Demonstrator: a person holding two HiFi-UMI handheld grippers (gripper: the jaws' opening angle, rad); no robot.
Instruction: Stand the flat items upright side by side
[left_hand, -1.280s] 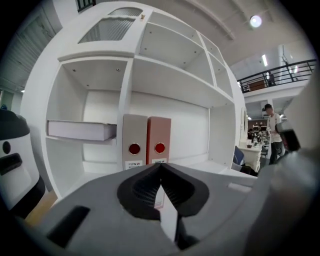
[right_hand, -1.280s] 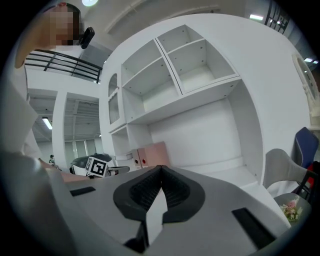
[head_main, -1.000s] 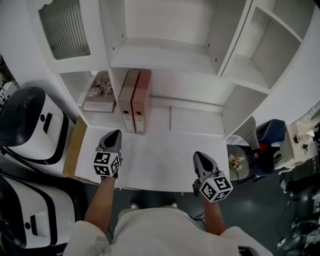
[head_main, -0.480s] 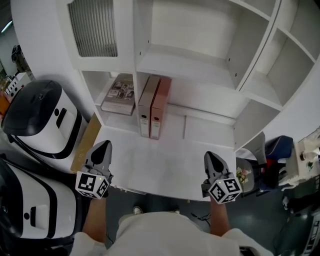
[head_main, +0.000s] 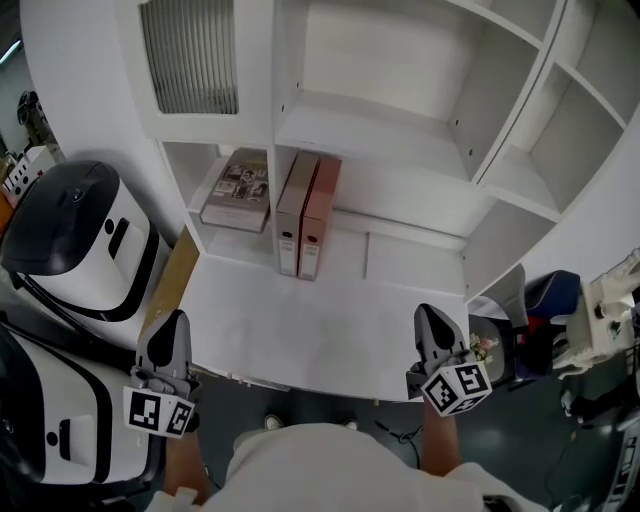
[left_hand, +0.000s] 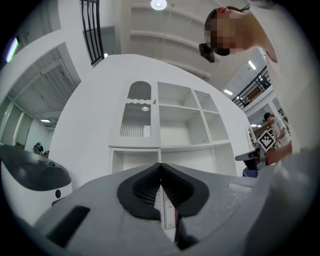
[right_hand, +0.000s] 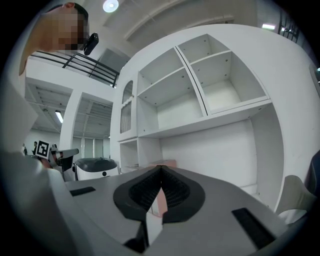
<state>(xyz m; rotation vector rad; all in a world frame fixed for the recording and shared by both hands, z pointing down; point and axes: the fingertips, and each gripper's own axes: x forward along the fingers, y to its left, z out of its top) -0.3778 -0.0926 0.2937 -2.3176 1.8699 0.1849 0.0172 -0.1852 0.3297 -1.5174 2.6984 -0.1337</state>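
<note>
1. Nothing is sitting in the left gripper (head_main: 175, 325), which is hanging clenched by the desk's (head_main: 300, 330) front-left corner.
2. One book (head_main: 238, 188) is lying flat in the left cubby, seemingly remaining.
3. Two binders (head_main: 308, 215) are standing upright, touching.
4. Right gripper (head_main: 430, 320) is hovering clenched, empty.

I can read no words or numbers anywhere. The spine labels (head_main: 289, 246) on the two binders (head_main: 309, 200) are too small.
</note>
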